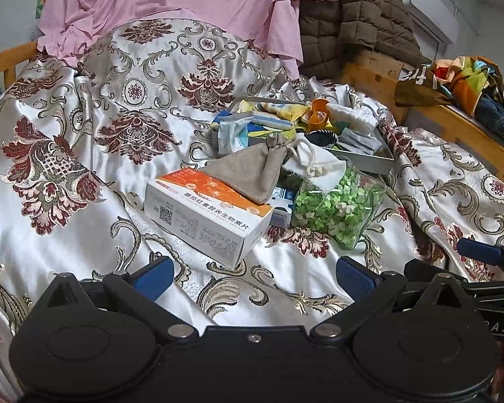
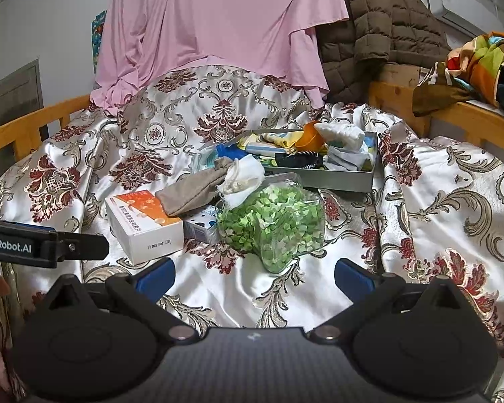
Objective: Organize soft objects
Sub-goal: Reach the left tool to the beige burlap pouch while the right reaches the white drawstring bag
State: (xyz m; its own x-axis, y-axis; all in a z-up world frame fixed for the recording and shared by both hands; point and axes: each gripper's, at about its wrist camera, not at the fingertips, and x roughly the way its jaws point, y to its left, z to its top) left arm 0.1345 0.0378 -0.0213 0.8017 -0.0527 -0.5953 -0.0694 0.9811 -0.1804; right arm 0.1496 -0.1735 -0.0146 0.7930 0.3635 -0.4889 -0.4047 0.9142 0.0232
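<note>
While both my claws hang low over the patterned bedspread (image 1: 94, 77), neither one holds anything: my left gripper (image 1: 255, 273) has its blue pads (image 1: 154, 277) spread wide, with only cloth between them, and my right gripper (image 2: 254, 273) is spread just as wide over the same cloth. Just beyond my left claw lies a white and orange box (image 1: 205, 215), and a grey drawstring pouch (image 1: 252, 171) rests across its far top edge. Touching the neck of that pouch is a white drawstring pouch (image 1: 314, 163), which lies partly on a clear bag of green bits (image 2: 272, 221). This bag is directly ahead of my right claw. Between the box and the bag a small blue and white box (image 2: 200, 223) shows only in part. Farther back, a grey tray (image 2: 339, 176) holds folded cloths (image 2: 279, 141), white socks (image 2: 342, 134) and an orange cup (image 2: 310, 139). Behind all of this a pink sheet (image 2: 218, 16) hangs, with a brown quilted jacket (image 2: 379, 23) beside it on the right.
</note>
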